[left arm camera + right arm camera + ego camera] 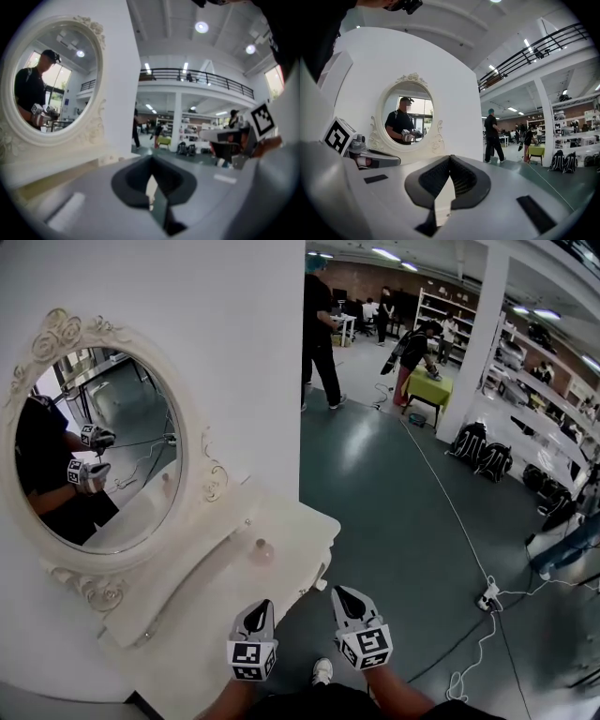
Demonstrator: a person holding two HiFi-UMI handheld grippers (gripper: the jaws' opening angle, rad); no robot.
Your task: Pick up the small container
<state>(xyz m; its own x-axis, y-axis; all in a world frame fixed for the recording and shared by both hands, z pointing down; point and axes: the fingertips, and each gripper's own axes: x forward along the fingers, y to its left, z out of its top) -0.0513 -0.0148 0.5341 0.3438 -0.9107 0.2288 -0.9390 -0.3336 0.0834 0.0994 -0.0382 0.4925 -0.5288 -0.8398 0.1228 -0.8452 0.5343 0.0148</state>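
A small pale, rounded container [262, 547] stands on the top of the white vanity table [291, 554], near its right front corner. Both grippers hang low in the head view, short of the table's near edge and apart from the container. My left gripper [262, 605] is shut with nothing between its jaws, and its tips meet in the left gripper view [151, 160]. The right gripper [340, 592] is beside it, over the floor; its jaws also meet at the tip with nothing held [450, 158]. The container does not show clearly in either gripper view.
An oval mirror in an ornate white frame [202, 451] stands on the vanity against a white wall. To the right is grey floor with a cable and power strip [489, 596]. Farther off are people, a green table [428, 387] and backpacks [480, 451].
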